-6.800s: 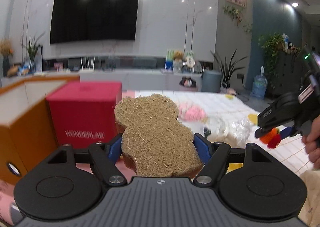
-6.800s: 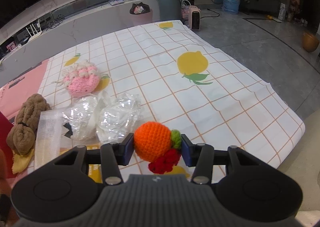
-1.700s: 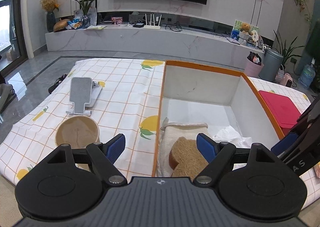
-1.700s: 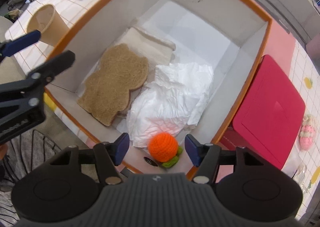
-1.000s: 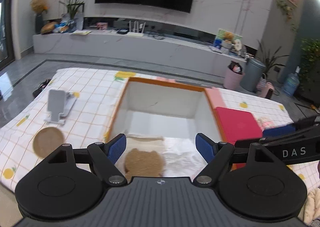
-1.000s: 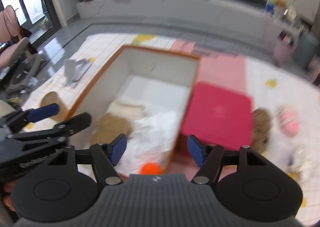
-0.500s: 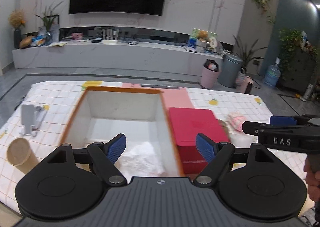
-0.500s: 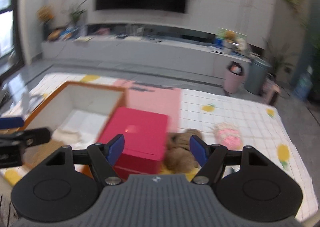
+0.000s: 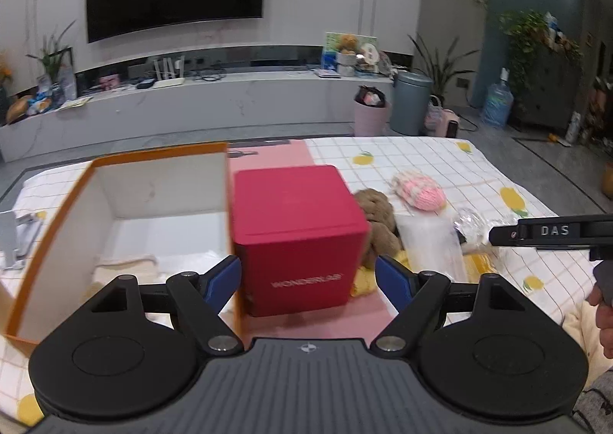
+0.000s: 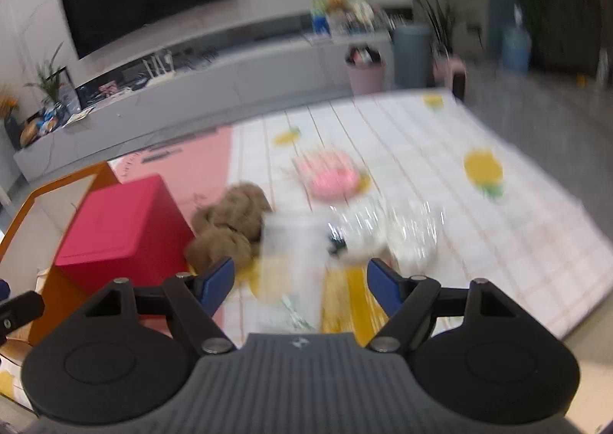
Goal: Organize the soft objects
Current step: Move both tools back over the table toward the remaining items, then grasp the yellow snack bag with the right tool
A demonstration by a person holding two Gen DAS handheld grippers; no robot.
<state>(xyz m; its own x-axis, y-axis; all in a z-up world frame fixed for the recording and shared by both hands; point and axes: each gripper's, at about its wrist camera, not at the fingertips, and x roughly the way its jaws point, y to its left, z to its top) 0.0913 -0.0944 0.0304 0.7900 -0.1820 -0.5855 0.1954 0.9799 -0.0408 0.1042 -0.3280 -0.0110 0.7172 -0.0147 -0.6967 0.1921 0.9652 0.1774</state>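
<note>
The orange-rimmed box [image 9: 115, 204] holds a folded cloth [image 9: 126, 267]. Beside it stands the red box [image 9: 299, 235], then the brown plush [image 10: 230, 223] and pink knitted toy [image 9: 419, 192] on the checked cloth [image 9: 440, 158]. Left tool [image 9: 308, 277] gapes empty; right tool [image 10: 299, 280], jaws just widening, holds nothing.

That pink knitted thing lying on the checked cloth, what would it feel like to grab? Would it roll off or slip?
The pink knitted thing looks like crocheted yarn, so it would probably squash softly and weigh little. Its fuzzy surface should grip rather than slip. It lies as a flattish lump on the checked cloth, so it seems unlikely to roll.
</note>
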